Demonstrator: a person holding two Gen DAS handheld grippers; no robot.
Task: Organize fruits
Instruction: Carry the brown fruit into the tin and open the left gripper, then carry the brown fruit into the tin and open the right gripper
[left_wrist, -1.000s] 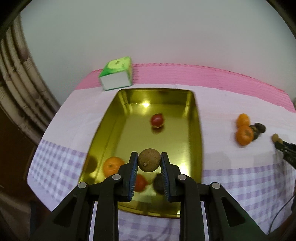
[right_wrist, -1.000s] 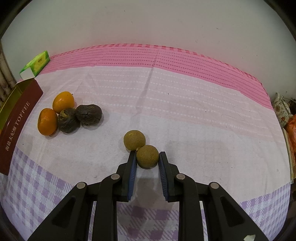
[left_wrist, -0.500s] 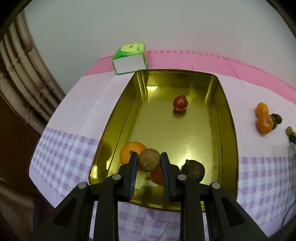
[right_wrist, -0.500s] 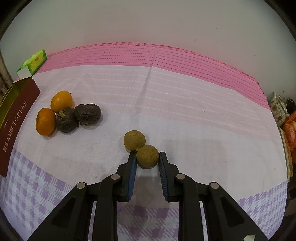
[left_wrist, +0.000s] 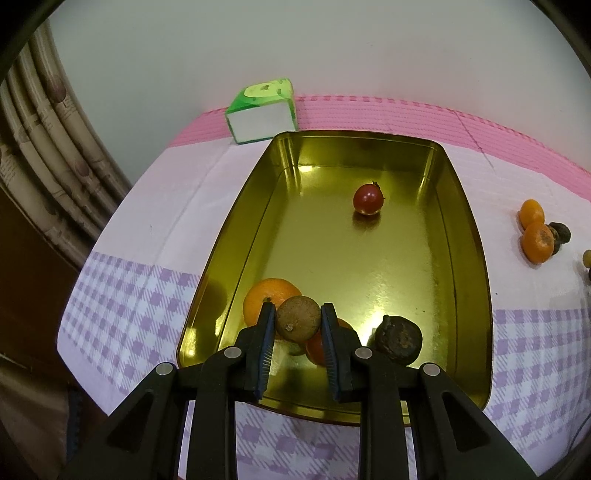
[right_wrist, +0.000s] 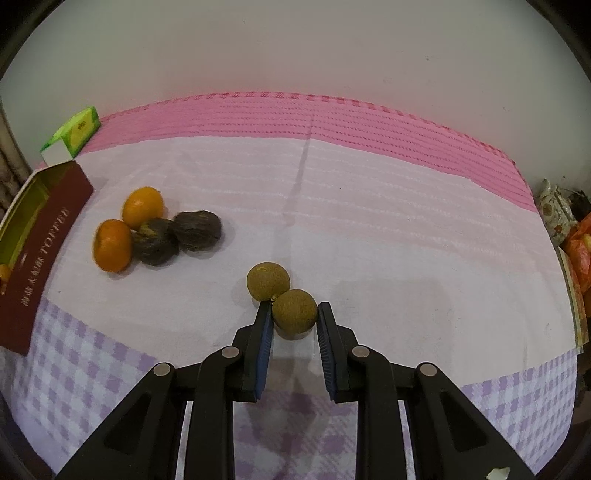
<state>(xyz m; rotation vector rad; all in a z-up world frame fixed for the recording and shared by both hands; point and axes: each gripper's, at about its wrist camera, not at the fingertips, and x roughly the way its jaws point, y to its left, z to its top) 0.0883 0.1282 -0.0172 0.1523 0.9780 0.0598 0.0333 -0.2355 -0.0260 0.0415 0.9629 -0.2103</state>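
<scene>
Now | left gripper (left_wrist: 298, 320) over tin (left_wrist: 476, 280) | jaws clamp longan (left_wrist: 298, 318)

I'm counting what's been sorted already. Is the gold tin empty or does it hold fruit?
Not empty. The gold tin holds a red fruit, an orange and a dark wrinkled fruit.

A green-and-white carton (left_wrist: 261, 110) stands on the pink-and-lilac tablecloth (right_wrist: 369, 206); beige curtain folds (left_wrist: 48, 147) hang beside it.
</scene>
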